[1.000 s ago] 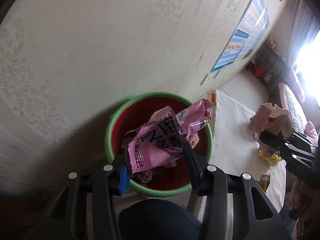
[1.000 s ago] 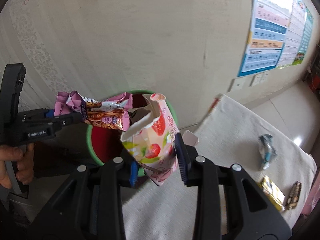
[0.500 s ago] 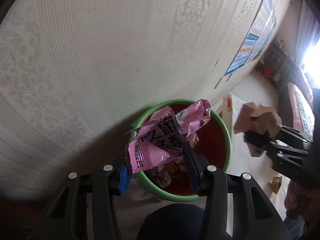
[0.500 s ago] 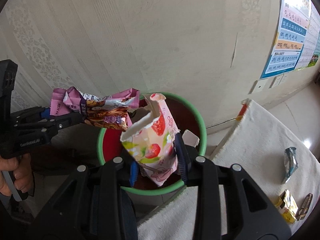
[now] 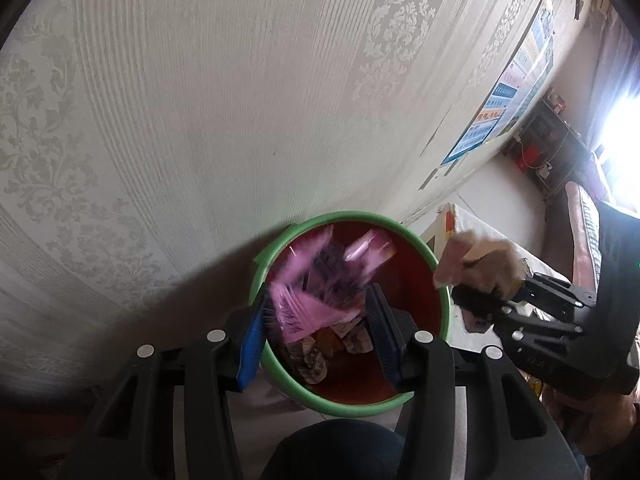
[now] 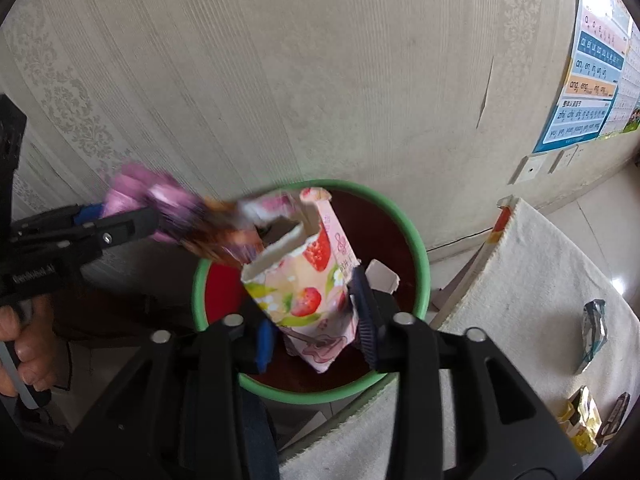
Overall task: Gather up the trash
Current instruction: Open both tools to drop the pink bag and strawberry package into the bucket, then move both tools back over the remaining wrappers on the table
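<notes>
Vs. a sec ago: both grippers now sit over the bin [image 6: 420, 264], green rim, red inside, against the wall; before, the right one was off over the white cloth [image 6: 532, 280]. Right gripper [image 6: 316, 332]: jaws have just been opening, now apart. The strawberry carton [image 6: 308, 280] is between them above the bin's mouth, clear of the left pad; can't tell if it touches the right pad. Left gripper [image 5: 316, 328]: jaws have just been opening too, a little. The pink wrapper [image 5: 316, 280] is between them, motion-blurred, above the bin; earlier it was sharp and clamped. Whether the pads still press it: can't tell. Older wrappers lie in the bin bottom.

Writing: the wall chart [image 6: 592, 92] reads "ang, eng" and "zhi chi", pinyin rows. Carton text too small. The wrapper's print is blurred.

Three more wrappers lie on the cloth, right side.
</notes>
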`<state>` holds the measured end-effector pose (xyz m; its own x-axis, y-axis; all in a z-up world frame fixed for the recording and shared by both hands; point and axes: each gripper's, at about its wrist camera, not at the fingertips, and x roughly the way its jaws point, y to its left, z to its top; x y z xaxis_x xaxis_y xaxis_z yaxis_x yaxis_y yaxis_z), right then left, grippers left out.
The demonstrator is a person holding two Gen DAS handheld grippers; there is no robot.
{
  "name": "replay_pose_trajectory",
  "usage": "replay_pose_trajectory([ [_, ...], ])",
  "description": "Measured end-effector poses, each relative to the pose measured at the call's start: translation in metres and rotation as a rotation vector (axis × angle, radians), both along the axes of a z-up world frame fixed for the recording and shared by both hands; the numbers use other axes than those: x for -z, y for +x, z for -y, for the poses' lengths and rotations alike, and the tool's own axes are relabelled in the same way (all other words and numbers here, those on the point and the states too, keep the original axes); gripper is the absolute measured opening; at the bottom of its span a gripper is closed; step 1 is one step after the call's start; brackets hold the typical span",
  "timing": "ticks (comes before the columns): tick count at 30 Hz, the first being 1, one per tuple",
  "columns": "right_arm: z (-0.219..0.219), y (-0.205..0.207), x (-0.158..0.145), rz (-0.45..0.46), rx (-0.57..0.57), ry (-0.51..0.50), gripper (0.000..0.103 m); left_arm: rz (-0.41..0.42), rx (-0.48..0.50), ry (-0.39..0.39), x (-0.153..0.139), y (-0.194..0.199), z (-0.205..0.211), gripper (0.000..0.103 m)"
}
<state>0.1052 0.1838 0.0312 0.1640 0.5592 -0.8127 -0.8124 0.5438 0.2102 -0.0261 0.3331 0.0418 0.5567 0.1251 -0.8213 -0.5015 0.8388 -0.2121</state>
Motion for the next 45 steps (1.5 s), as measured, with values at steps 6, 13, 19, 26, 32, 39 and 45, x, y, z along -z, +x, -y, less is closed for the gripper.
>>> replay_pose_trajectory([
  [6,0.014,0.007,0.008,-0.009,0.052,-0.009,0.093,0.020,-0.028,0.057,-0.010,0.001,0.003,0.094],
  [13,0.035,0.007,0.003,-0.015,0.089,-0.016,0.098,0.024,-0.033,0.048,-0.014,0.005,0.009,0.095],
  [19,0.077,0.000,-0.016,0.037,0.130,-0.015,0.098,0.035,0.018,0.044,-0.015,0.016,0.039,0.095],
  [26,0.153,0.001,-0.012,0.047,0.248,-0.033,0.098,0.035,0.130,0.014,-0.005,0.036,0.092,0.095],
  [32,0.209,0.008,-0.006,0.027,0.343,-0.009,0.098,0.028,0.226,0.065,-0.022,0.056,0.139,0.095],
  [39,0.268,0.012,-0.001,0.043,0.407,-0.003,0.098,0.019,0.275,0.063,-0.024,0.073,0.180,0.095],
  [45,0.335,0.020,0.007,0.054,0.526,-0.012,0.098,-0.036,0.307,-0.033,0.001,0.101,0.227,0.095],
])
